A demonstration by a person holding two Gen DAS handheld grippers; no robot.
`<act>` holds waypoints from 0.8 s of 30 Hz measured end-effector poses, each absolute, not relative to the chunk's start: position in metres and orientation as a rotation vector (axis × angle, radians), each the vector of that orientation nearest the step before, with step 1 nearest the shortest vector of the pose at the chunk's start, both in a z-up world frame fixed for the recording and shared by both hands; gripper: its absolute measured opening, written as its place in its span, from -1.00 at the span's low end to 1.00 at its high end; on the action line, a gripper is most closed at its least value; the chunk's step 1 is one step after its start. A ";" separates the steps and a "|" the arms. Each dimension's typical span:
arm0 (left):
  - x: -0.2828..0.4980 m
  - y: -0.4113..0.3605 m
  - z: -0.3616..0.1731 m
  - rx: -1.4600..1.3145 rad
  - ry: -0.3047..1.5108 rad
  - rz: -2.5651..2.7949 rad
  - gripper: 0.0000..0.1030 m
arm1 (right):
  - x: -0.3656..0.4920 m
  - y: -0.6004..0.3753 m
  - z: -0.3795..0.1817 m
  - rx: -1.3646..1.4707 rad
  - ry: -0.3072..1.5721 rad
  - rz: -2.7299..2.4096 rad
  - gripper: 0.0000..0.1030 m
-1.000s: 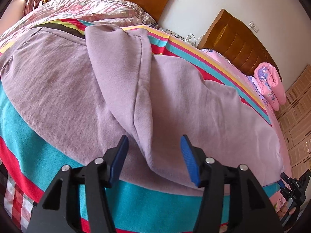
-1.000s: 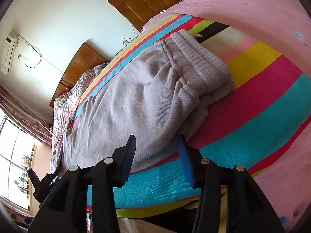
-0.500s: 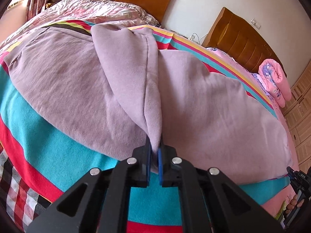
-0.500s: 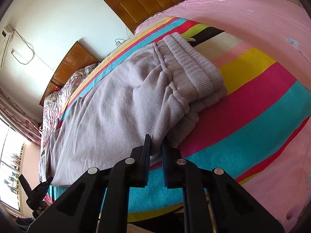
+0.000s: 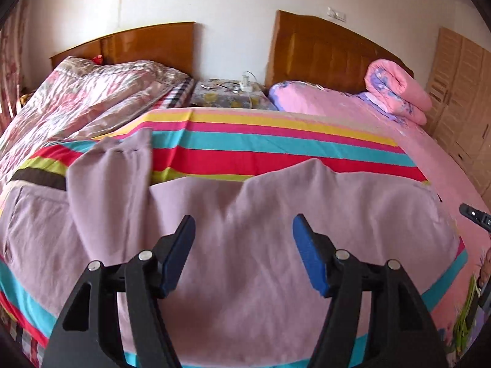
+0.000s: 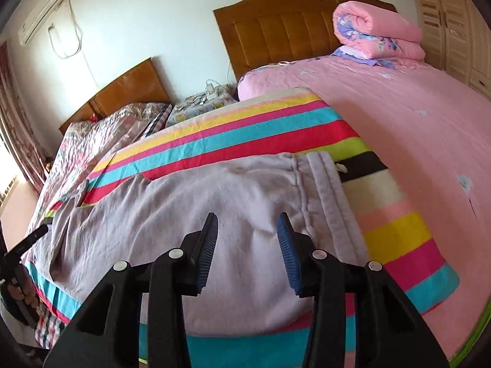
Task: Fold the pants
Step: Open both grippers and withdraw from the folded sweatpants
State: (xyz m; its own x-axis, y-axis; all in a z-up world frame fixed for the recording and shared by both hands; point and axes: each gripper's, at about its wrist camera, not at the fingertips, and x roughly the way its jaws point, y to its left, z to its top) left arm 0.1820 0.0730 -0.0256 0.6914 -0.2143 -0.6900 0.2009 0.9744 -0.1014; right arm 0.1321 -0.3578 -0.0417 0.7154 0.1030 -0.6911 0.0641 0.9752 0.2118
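Observation:
The lilac sweatpants (image 5: 245,239) lie spread across the striped blanket (image 5: 276,150) on the bed. One leg (image 5: 107,184) is folded back over the left part. My left gripper (image 5: 244,230) is open and empty, just above the pants' middle. In the right wrist view the pants (image 6: 184,214) lie flat with the ribbed waistband (image 6: 331,199) at the right. My right gripper (image 6: 247,227) is open and empty, above the pants near the waistband. The right gripper's tip (image 5: 475,214) shows at the left view's right edge.
A pink sheet (image 6: 414,116) covers the bed to the right, with a rolled pink quilt (image 6: 377,30) by the wooden headboard (image 6: 282,30). A floral quilt (image 5: 76,98) lies on the second bed at left. A nightstand (image 5: 227,95) stands between the beds. Wardrobe doors (image 5: 460,92) are at far right.
Both grippers were shut on the near edge of the pants half a second ago. Both have now opened, let go and lifted back; the pants lie flat.

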 end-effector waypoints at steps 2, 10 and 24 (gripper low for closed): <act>0.216 0.042 -0.044 0.017 0.849 -0.294 0.31 | 0.166 -0.349 -0.050 0.153 0.829 0.036 -0.18; 0.268 0.052 -0.114 -0.019 0.936 -0.300 0.31 | 0.217 -0.400 -0.103 0.193 0.973 0.103 0.22; 0.263 0.068 -0.113 -0.106 0.872 -0.302 0.37 | 0.265 -0.387 -0.097 0.197 1.003 0.109 0.32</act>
